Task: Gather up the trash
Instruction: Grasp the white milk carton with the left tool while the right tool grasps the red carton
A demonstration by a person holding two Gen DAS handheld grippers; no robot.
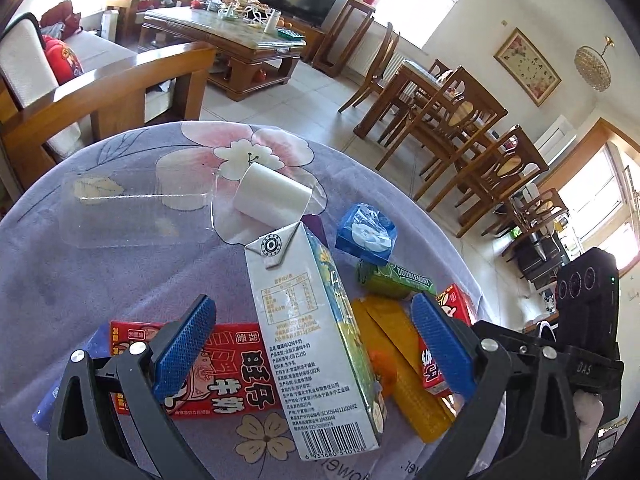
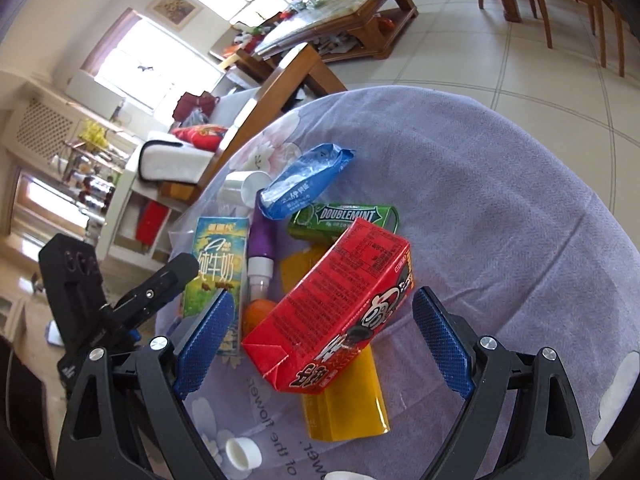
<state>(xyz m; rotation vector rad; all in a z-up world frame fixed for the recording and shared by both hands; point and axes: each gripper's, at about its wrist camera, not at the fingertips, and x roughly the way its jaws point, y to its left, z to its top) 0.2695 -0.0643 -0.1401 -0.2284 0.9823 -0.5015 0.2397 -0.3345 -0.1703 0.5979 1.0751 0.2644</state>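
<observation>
Trash lies in a heap on a round table under a lilac flowered cloth (image 1: 80,280). My left gripper (image 1: 312,344) is open, and a white milk carton (image 1: 312,340) lies between its blue pads without touching them. A flat red carton (image 1: 224,372) sits under the left pad. My right gripper (image 2: 322,344) is also open, with a red drink carton (image 2: 332,312) between its fingers and gaps on both sides. That carton rests on a yellow pouch (image 2: 344,408). A green Doublemint pack (image 2: 344,218) and a blue wrapper (image 2: 304,182) lie beyond it.
A white paper cup (image 1: 272,196) and a clear plastic box (image 1: 136,208) lie at the far side of the table. A purple bottle (image 2: 262,240) and a white cap (image 2: 240,452) are on the cloth. Wooden chairs (image 1: 460,120), a sofa and tiled floor surround the table.
</observation>
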